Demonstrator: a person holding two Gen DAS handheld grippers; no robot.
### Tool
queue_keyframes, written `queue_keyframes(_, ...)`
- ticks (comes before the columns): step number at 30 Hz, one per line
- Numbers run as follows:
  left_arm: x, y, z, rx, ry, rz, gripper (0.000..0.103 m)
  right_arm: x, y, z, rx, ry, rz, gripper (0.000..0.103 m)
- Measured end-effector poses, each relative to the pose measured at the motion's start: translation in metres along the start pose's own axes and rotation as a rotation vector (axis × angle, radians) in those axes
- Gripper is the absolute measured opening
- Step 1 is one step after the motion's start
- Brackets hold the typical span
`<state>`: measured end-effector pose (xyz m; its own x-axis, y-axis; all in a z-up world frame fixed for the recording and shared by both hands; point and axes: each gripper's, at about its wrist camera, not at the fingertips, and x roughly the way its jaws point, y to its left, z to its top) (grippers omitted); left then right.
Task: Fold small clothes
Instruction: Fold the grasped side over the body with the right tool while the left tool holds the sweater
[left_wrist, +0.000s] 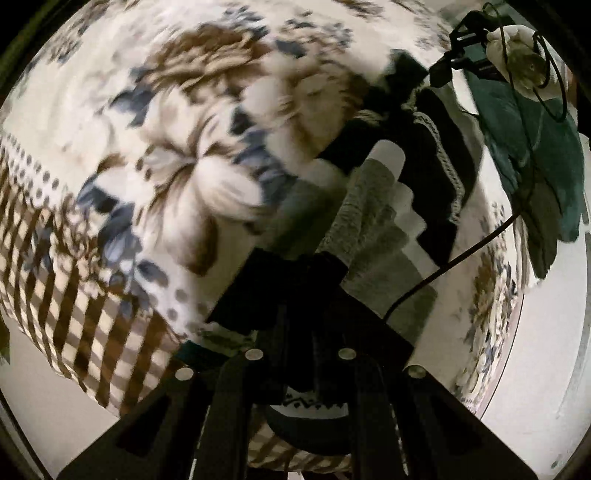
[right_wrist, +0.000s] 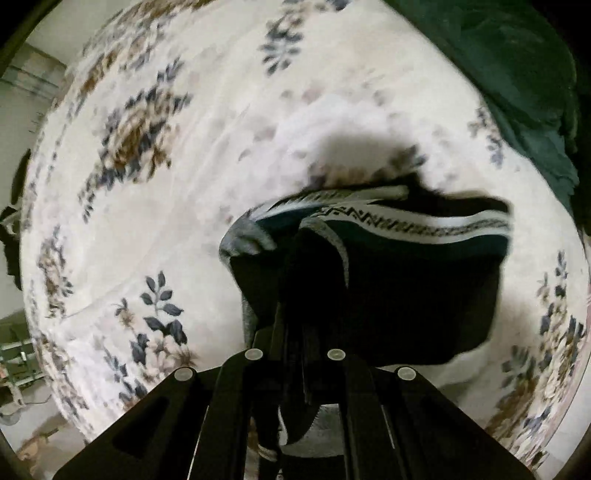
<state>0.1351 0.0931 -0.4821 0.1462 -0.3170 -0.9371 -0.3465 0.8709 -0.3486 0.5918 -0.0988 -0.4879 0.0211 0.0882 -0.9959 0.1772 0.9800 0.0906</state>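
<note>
Pinching opposite ends, the left claw (left_wrist: 295, 295) and right claw (right_wrist: 299, 291), both pressed together on cloth, hold the striped garment (right_wrist: 388, 280) above the floral bed (right_wrist: 221, 147); its long axis spans claw to claw.

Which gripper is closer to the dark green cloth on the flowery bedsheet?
Right. The right gripper hangs beside the dark green cloth; the left gripper is farther off, at the other end of the black striped garment.
</note>
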Motion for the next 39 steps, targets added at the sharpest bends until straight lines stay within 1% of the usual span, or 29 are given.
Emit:
queue_keyframes(3,0.010,0.009,0.003,0.001,0.039,-0.012,0.009,0.020,0.017,-0.005,-0.022,0.002,-0.042,0.005)
queue_keyframes(5,0.016,0.016,0.007,-0.011,0.068,-0.024,0.012,0.030,0.025,-0.007,-0.040,0.020,-0.055,0.006)
queue_keyframes(7,0.020,0.028,0.011,-0.042,0.101,-0.042,0.013,0.033,0.026,-0.011,-0.047,0.049,-0.026,0.008)
queue_keyframes(8,0.021,0.032,0.011,-0.051,0.112,-0.041,0.013,0.032,0.026,-0.015,-0.062,0.063,0.032,0.009)
queue_keyframes(9,0.022,0.038,0.014,-0.061,0.123,-0.030,0.025,0.030,0.025,-0.021,-0.079,0.085,0.067,0.012)
queue_keyframes(10,0.023,0.045,0.017,-0.070,0.135,0.000,0.038,0.027,0.024,-0.030,-0.102,0.116,0.111,0.018)
queue_keyframes(11,0.023,0.050,0.019,-0.072,0.139,0.014,0.076,0.024,0.021,-0.037,-0.112,0.133,0.139,0.027)
queue_keyframes(12,0.022,0.057,0.022,-0.080,0.137,0.036,0.095,0.018,0.016,-0.050,-0.123,0.145,0.174,0.055)
queue_keyframes(13,0.020,0.062,0.024,-0.084,0.129,0.043,0.095,0.014,0.014,-0.059,-0.129,0.149,0.192,0.082)
queue_keyframes(14,0.016,0.066,0.026,-0.081,0.118,0.050,0.095,0.008,0.007,-0.075,-0.140,0.150,0.223,0.089)
queue_keyframes(15,0.012,0.067,0.029,-0.070,0.108,0.059,0.095,0.004,-0.001,-0.093,-0.156,0.151,0.242,0.090)
queue_keyframes(16,0.009,0.067,0.031,-0.053,0.098,0.076,0.095,0.002,-0.004,-0.105,-0.166,0.152,0.240,0.090)
queue_keyframes(18,0.004,0.065,0.034,-0.033,0.082,0.096,0.095,-0.001,-0.021,-0.150,-0.200,0.156,0.220,0.090)
queue_keyframes(19,0.003,0.061,0.034,-0.020,0.078,0.093,0.095,-0.002,-0.027,-0.163,-0.210,0.160,0.215,0.091)
queue_keyframes(22,0.005,0.050,0.032,-0.009,0.088,0.074,0.095,0.006,-0.054,-0.229,-0.232,0.186,0.159,0.091)
queue_keyframes(23,0.007,0.047,0.031,-0.011,0.093,0.069,0.095,0.010,-0.066,-0.256,-0.235,0.202,0.142,0.091)
queue_keyframes(26,0.015,0.040,0.028,-0.003,0.094,0.075,0.095,0.031,-0.098,-0.322,-0.190,0.280,0.121,0.091)
queue_keyframes(27,0.018,0.038,0.027,0.007,0.097,0.085,0.095,0.036,-0.107,-0.339,-0.163,0.299,0.132,0.090)
queue_keyframes(28,0.022,0.035,0.026,0.019,0.105,0.085,0.095,0.044,-0.123,-0.363,-0.112,0.323,0.150,0.090)
queue_keyframes(31,0.032,0.027,0.021,0.063,0.132,0.032,0.094,0.062,-0.143,-0.407,-0.038,0.372,0.175,0.090)
queue_keyframes(32,0.035,0.024,0.019,0.077,0.136,0.033,0.088,0.068,-0.148,-0.424,-0.023,0.377,0.182,0.090)
queue_keyframes(33,0.039,0.020,0.017,0.100,0.147,0.037,0.066,0.072,-0.150,-0.434,-0.017,0.378,0.182,0.089)
queue_keyframes(34,0.043,0.015,0.015,0.128,0.163,0.038,0.047,0.077,-0.151,-0.445,-0.012,0.380,0.188,0.083)
queue_keyframes(35,0.048,0.011,0.012,0.151,0.186,0.054,0.019,0.083,-0.152,-0.456,-0.007,0.382,0.201,0.077)
queue_keyframes(36,0.050,0.009,0.010,0.163,0.188,0.063,0.018,0.087,-0.152,-0.464,0.000,0.384,0.210,0.057)
queue_keyframes(37,0.050,0.007,0.009,0.163,0.177,0.065,0.017,0.093,-0.150,-0.471,0.013,0.385,0.218,0.035)
queue_keyframes(38,0.047,0.005,0.007,0.158,0.168,0.063,0.012,0.097,-0.153,-0.478,0.041,0.376,0.235,0.023)
queue_keyframes(39,0.044,0.004,0.005,0.157,0.165,0.061,0.011,0.095,-0.156,-0.483,0.065,0.344,0.236,0.014)
